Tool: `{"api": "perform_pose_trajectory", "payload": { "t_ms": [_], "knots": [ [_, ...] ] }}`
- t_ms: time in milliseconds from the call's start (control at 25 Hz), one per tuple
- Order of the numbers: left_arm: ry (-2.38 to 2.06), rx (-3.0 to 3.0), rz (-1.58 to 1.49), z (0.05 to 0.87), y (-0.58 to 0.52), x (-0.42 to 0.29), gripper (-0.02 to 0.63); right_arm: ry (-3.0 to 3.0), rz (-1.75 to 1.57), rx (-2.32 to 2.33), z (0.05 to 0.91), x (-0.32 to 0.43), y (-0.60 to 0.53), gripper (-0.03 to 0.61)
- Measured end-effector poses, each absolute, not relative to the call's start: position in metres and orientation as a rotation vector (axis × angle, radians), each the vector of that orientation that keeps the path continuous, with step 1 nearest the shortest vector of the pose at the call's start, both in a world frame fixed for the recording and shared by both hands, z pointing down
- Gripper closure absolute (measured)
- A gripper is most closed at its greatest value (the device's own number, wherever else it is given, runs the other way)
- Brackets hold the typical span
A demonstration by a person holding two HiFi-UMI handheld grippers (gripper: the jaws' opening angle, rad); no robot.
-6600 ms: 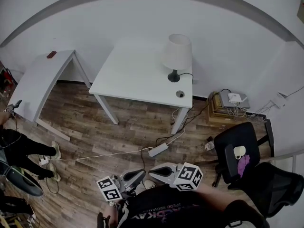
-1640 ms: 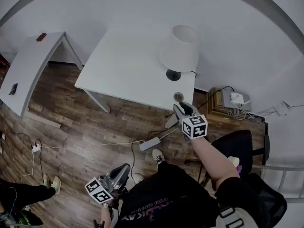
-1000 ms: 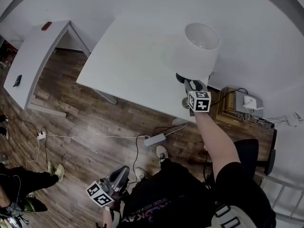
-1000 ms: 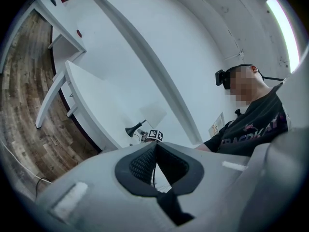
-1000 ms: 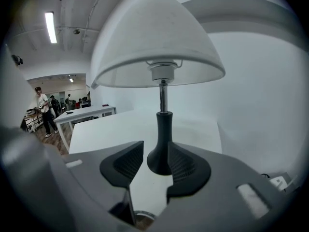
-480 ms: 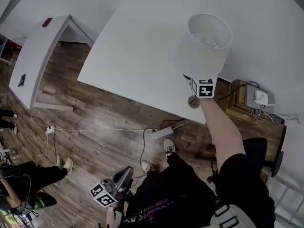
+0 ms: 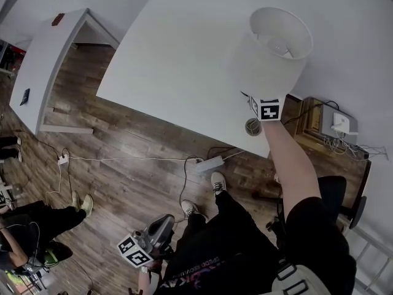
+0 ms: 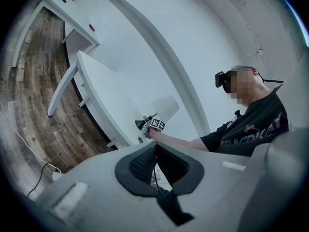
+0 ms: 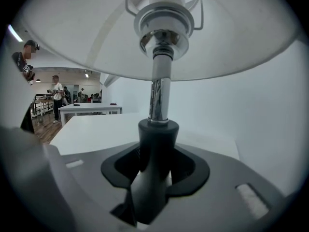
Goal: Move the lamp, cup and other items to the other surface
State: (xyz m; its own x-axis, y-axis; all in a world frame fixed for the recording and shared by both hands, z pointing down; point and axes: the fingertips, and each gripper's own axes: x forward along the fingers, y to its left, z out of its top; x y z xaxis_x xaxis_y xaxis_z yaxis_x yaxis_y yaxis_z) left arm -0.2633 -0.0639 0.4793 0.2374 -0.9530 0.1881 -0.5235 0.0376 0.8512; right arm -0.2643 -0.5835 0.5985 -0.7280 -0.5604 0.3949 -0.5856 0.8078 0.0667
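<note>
Inspection of the right side: the right gripper reaches over the near edge of the white bench with the lamp in front of it. In the right gripper view the lamp's black neck stands upright between the jaws, with the chrome stem and the white shade directly above. The jaws have just been closing, and both pads now lie against the neck, so I record a grip on the lamp. The lamp sits at the bench's far right corner, close to the wall. The shade hides the foot from the head view, and I cannot tell whether the foot rests on the bench or is just clear of it.

Left side: the left gripper hangs low beside my body, over the wooden floor and well apart from the bench. In the left gripper view its jaws meet at the tips with nothing between them.

Surroundings: a second white bench stands to the left, apart from the first, and carries a small dark flat item near its front end. A power strip lies on the floor below the first bench's near edge.
</note>
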Motion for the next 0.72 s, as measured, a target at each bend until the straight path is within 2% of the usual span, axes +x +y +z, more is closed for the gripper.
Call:
{"api": "perform_pose_trajectory", "payload": {
  "t_ms": [720],
  "knots": [
    [-1.427, 1.624, -0.646, 0.479, -0.045, -0.260, 0.618, -2.653, 0.056, 0.913, 0.558, -0.246, -0.546, 0.437]
  ]
}}
